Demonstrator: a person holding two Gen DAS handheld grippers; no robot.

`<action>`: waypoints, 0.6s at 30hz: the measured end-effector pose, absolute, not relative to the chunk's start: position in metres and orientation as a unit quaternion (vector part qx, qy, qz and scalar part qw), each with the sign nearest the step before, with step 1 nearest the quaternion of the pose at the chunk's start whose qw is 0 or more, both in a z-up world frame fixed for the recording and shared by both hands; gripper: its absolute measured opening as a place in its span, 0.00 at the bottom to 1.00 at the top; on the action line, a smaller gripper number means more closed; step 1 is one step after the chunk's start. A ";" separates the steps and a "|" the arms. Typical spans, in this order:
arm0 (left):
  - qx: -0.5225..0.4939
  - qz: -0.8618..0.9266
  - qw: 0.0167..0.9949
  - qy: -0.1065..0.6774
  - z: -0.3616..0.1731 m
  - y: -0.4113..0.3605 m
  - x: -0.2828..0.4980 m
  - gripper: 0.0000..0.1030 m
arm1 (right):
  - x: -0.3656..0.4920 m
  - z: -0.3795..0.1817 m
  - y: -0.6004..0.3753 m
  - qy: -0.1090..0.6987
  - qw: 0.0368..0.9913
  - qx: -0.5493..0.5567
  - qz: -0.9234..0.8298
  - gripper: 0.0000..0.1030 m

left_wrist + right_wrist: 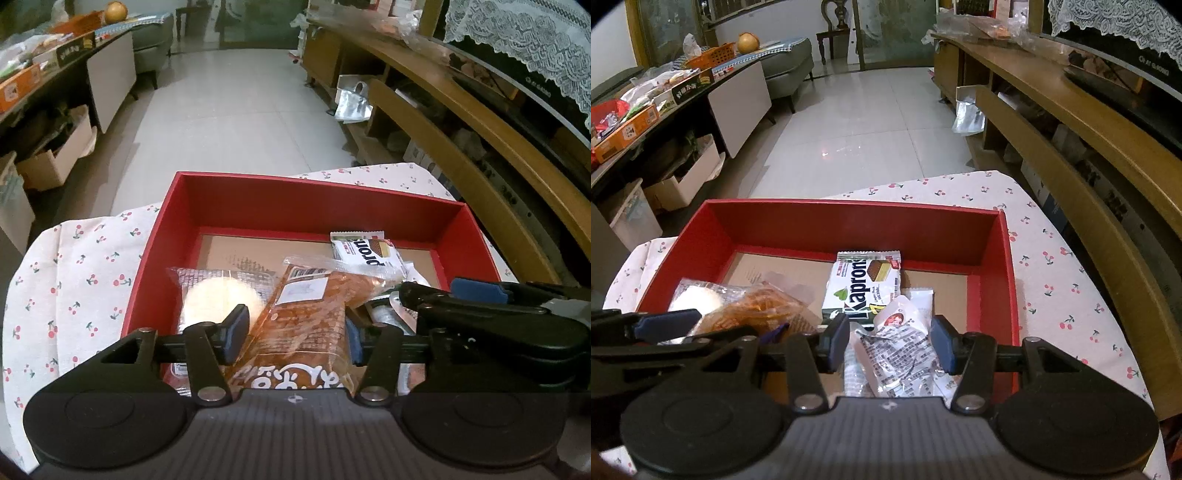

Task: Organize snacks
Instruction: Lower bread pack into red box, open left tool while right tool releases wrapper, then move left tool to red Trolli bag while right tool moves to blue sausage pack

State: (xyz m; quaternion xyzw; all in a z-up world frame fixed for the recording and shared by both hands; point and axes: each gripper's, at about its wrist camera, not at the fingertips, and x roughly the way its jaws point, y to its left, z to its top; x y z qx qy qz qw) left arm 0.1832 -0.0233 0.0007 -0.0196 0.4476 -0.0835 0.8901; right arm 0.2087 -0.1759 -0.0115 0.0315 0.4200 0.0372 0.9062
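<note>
The box (1008,258) is bright red with a plain brown cardboard floor. It sits on a white cloth (1063,280) printed with small red cherries on green stems. Inside, the wafer pack (862,286) is white with dark green lettering, the bread bag (306,317) orange-brown, and the round cake (218,301) pale cream. The gripper pads (943,345) are blue on black arms.

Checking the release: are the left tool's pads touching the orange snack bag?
Apart. Left wrist view shows gaps between the left tool's pads and the orange snack bag.
</note>
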 end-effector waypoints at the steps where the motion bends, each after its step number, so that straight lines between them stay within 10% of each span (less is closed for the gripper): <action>1: -0.021 -0.083 0.890 0.447 0.002 -0.022 0.183 0.62 | 0.208 -0.010 -0.176 0.418 0.907 0.031 0.037 0.58; 18: -0.034 -0.098 0.896 0.433 0.021 -0.009 0.163 0.71 | 0.187 0.007 -0.173 0.396 0.917 0.027 0.044 0.64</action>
